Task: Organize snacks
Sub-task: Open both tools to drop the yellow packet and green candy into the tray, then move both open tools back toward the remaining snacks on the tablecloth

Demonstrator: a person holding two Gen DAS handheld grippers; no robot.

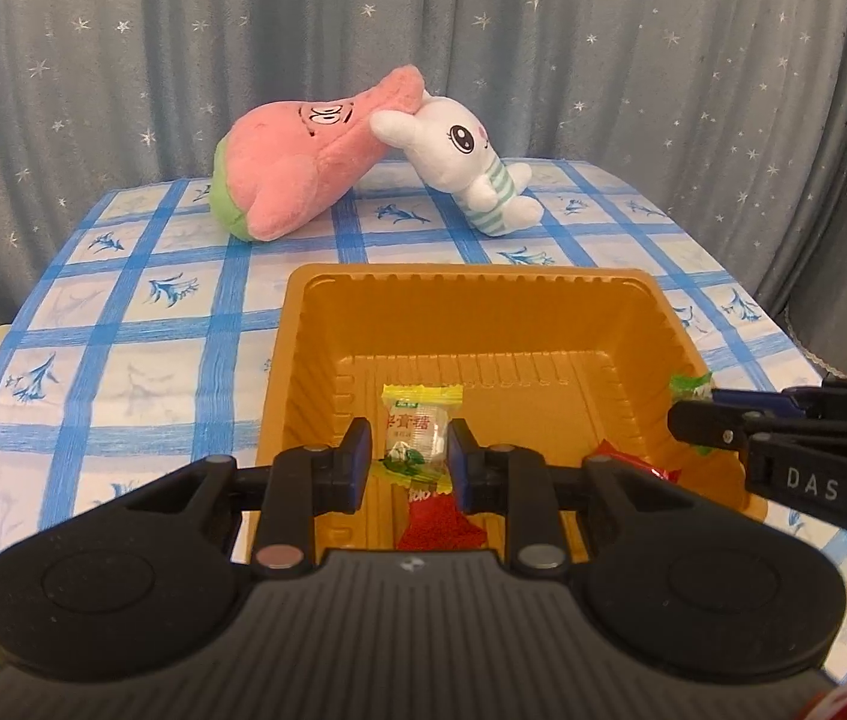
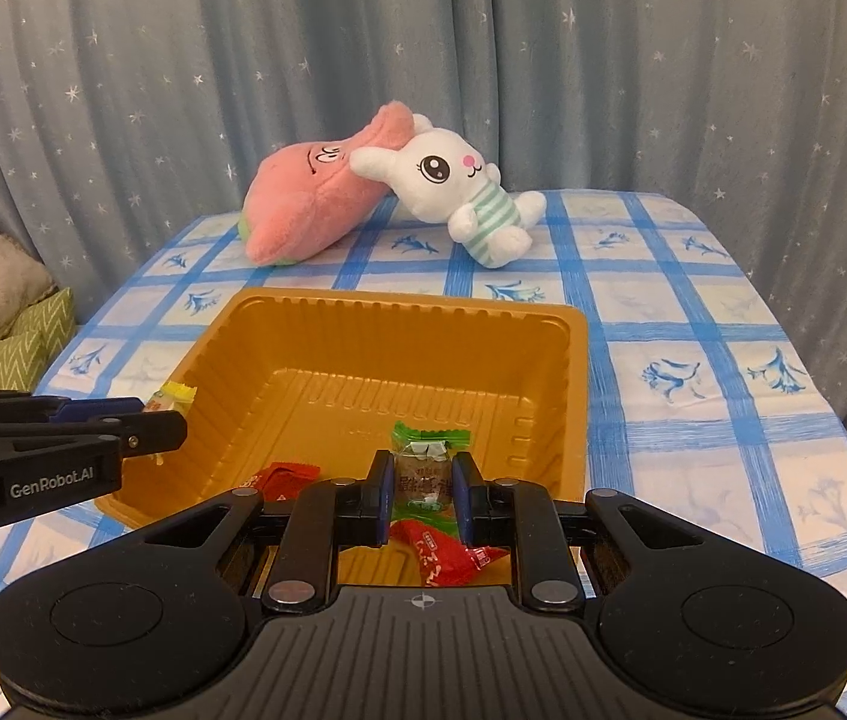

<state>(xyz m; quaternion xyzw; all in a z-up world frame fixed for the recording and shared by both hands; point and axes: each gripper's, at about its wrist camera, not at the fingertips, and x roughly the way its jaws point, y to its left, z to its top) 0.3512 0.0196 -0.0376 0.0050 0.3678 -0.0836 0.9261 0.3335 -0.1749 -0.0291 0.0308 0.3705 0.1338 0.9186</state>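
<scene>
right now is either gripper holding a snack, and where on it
Both. Left gripper pinches the yellow-ended clear-wrapped candy across its middle; right gripper pinches the green-ended clear-wrapped candy likewise.

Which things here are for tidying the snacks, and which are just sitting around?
For the job:
- orange tray
- yellow-wrapped candy in the left gripper
- green-wrapped candy in the right gripper
- red packets in the tray

Just lying about:
- pink plush
- white bunny plush

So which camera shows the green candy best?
Right wrist: the green candy sits centred between the right gripper pads. The left wrist view shows only its green end behind that gripper's tip.
</scene>
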